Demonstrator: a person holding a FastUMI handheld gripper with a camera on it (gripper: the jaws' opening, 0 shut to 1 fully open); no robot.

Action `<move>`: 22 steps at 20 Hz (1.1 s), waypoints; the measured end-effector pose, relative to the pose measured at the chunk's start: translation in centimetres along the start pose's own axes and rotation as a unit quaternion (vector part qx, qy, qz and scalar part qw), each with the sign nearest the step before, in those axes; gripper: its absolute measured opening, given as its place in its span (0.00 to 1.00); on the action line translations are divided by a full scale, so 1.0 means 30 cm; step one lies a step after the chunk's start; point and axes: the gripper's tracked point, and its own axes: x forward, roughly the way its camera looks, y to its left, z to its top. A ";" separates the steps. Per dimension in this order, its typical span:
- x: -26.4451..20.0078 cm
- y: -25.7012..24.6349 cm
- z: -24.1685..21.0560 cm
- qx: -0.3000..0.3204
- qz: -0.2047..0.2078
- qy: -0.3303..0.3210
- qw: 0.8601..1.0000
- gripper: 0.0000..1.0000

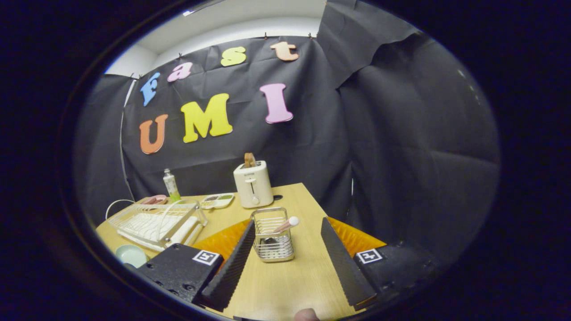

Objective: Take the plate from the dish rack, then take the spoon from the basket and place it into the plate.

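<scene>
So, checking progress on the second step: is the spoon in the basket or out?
In. The spoon leans inside the wire basket, between the open hand-held gripper fingers.

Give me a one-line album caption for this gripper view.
Open tongs frame a wire basket holding a spoon; dish rack, plate and toaster nearby.

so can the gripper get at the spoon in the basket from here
Probably yes. The gripper is open, and the wire basket stands between the fingers. The spoon leans out over the rim with nothing over it.
</scene>
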 end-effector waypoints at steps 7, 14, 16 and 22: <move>0.136 0.044 -0.024 0.003 0.035 0.034 0.999 0.65; 0.142 0.088 -0.015 0.009 0.056 0.047 0.997 0.30; 0.141 0.089 0.001 0.001 0.052 0.049 0.997 0.21; 0.068 0.118 0.082 -0.018 0.045 0.046 0.998 0.13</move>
